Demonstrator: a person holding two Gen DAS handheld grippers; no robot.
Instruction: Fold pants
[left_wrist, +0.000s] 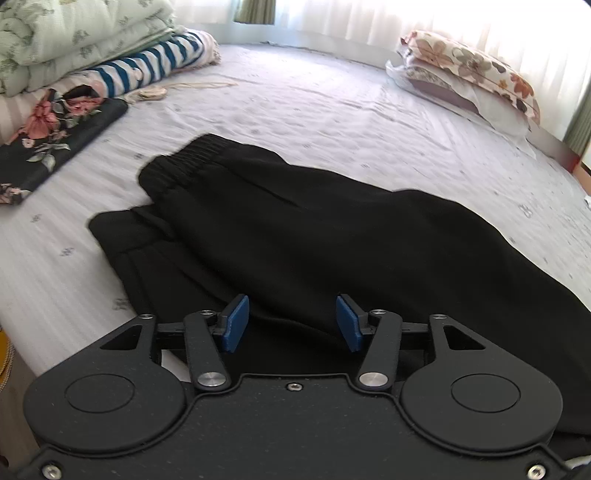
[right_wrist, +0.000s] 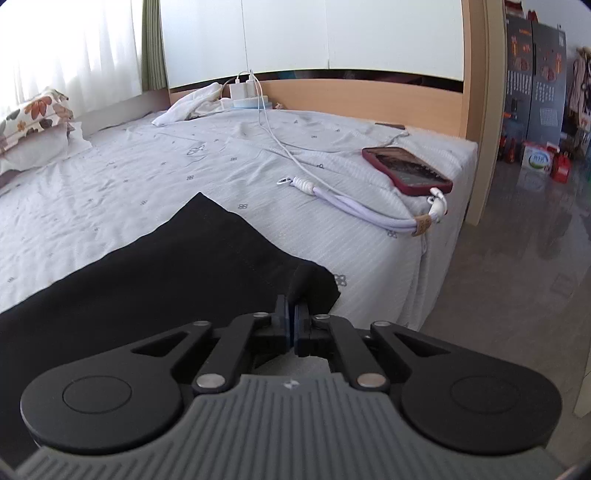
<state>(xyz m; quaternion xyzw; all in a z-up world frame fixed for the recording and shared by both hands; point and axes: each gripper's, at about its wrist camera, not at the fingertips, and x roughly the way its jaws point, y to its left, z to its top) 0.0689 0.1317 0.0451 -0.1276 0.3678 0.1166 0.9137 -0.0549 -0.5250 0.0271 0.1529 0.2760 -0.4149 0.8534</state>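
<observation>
Black pants (left_wrist: 295, 229) lie folded lengthwise across the pale bed sheet (left_wrist: 332, 103), with the elastic waistband (left_wrist: 184, 162) at the far left. My left gripper (left_wrist: 291, 301) hovers over the pants' near edge; its blue pads (left_wrist: 236, 321) stand well apart and nothing is between them. In the right wrist view the leg end of the pants (right_wrist: 166, 280) reaches toward the bed's corner. There my right gripper (right_wrist: 293, 301) has its pads almost together, pinching a raised pucker of the hem corner (right_wrist: 314, 284).
Folded quilts (left_wrist: 74, 33), a striped cloth (left_wrist: 155, 66) and a dark floral cloth (left_wrist: 55, 140) lie at the far left. Floral pillows (left_wrist: 469, 70) sit at the back. A red-cased phone (right_wrist: 406, 170) with a white cable (right_wrist: 354, 206) lies near the bed's edge (right_wrist: 424, 258); the floor lies beyond.
</observation>
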